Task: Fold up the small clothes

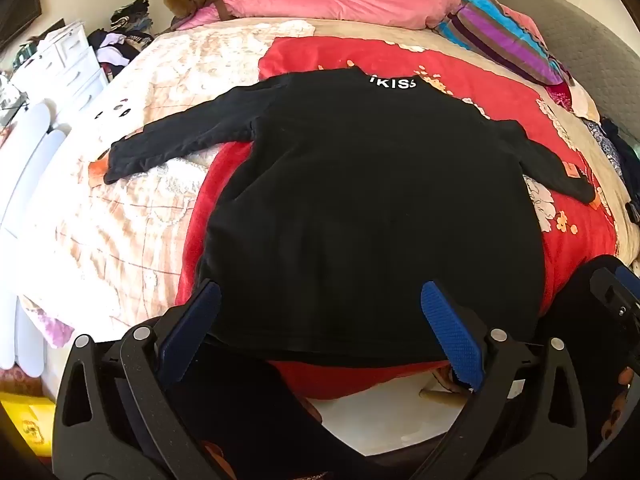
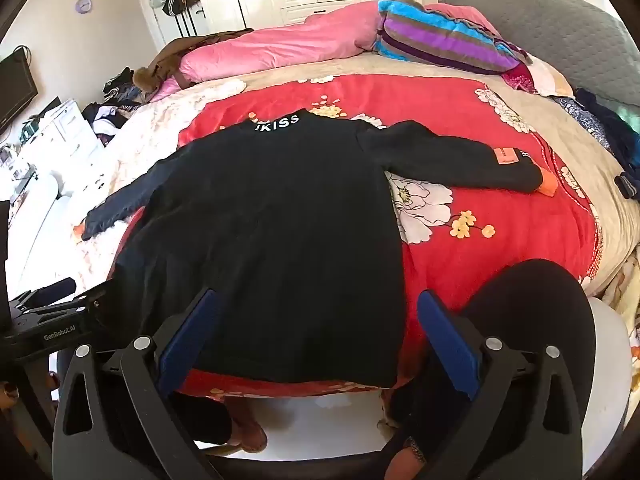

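Black knit long-sleeved top (image 1: 360, 208) with white lettering at the collar lies spread flat on a red floral blanket (image 1: 400, 60) — one garment, both sleeves out to the sides. I hold two grippers above its near hem, both gaping wide and gripping nothing: my left gripper (image 1: 320, 320) over the hem's left half, my right gripper (image 2: 316, 324) straddling the hem's right corner — blue pads clear of the cloth.
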